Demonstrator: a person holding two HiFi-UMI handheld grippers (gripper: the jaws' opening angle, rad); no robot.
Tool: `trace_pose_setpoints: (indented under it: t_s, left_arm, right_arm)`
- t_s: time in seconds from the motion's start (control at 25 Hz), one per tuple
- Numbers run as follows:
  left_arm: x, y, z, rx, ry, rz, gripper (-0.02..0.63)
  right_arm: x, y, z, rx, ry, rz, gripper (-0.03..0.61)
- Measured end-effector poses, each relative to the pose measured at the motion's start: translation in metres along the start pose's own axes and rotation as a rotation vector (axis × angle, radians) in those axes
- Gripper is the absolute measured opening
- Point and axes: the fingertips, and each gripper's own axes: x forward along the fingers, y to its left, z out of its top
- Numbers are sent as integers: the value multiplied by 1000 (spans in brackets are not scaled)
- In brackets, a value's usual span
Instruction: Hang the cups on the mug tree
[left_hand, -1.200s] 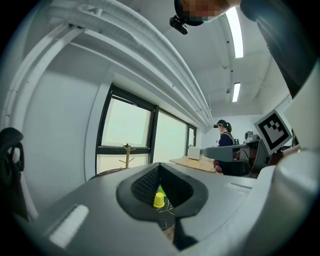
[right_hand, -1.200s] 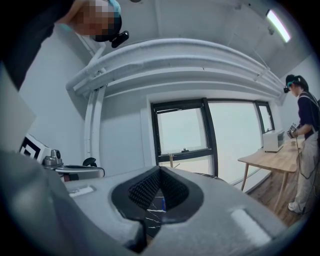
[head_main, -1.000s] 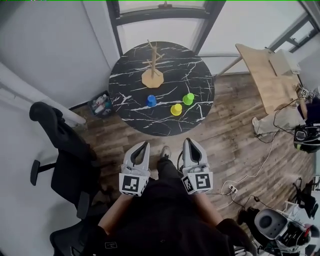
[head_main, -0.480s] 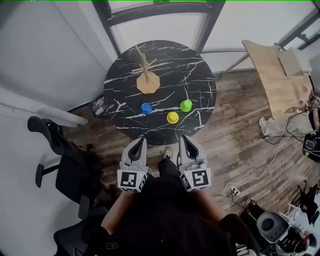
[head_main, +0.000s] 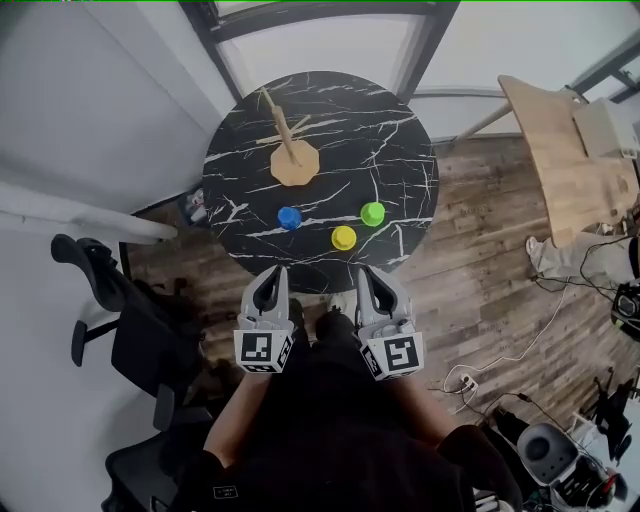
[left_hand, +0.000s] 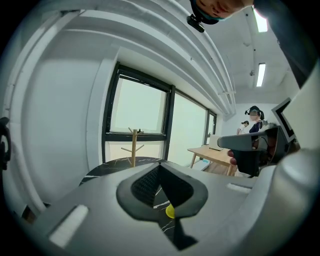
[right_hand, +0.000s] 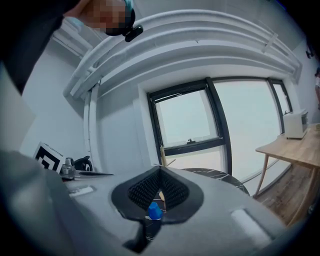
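On the round black marble table (head_main: 400, 150) stands a wooden mug tree (head_main: 288, 152) at the back left, its pegs bare. Three cups sit apart nearer the front: a blue cup (head_main: 290, 217), a yellow cup (head_main: 344, 237) and a green cup (head_main: 373, 213). My left gripper (head_main: 272, 277) and right gripper (head_main: 368, 278) are held side by side just short of the table's front edge, both shut and holding nothing. In the left gripper view the mug tree (left_hand: 133, 146) rises beyond the jaws and the yellow cup (left_hand: 170, 211) peeks through. The blue cup (right_hand: 154, 212) shows past the jaws in the right gripper view.
A black office chair (head_main: 130, 320) stands at my left. A wooden desk (head_main: 570, 160) is at the right, with cables (head_main: 500, 350) on the wood floor. A small bin of bottles (head_main: 194, 207) sits left of the table. A window wall lies behind the table.
The view has closed in on the table, so both grippers now sit nearer its front edge. Cups and mug tree stay where they were. Both grippers remain shut.
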Motion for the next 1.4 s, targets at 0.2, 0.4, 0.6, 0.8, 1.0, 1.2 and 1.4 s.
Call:
trace_pose_setpoints:
  t_s: [0.2, 0.4, 0.6, 0.8, 1.0, 1.2, 1.4]
  left_arm:
    - [29, 17, -9, -2, 18, -7, 0]
    - [50, 34, -22, 0, 61, -17, 0]
    - [66, 56, -41, 4, 105, -33, 0]
    - [85, 71, -78, 5, 155, -22, -2]
    - [103, 84, -108, 15, 176, -3, -3]
    - [119, 89, -134, -9, 214, 15, 51]
    - [137, 91, -160, 9, 240, 0, 130]
  right_arm:
    - [21, -2, 4, -1, -8, -9, 0]
    - [42, -5, -1, 28, 4, -35, 0]
    - [69, 2, -4, 47, 2, -51, 0]
    - [91, 2, -27, 83, 21, -72, 0]
    - [103, 1, -54, 102, 49, -74, 0]
    - [105, 3, -77, 110, 89, -71, 0]
    - [106, -1, -90, 119, 115, -84, 0]
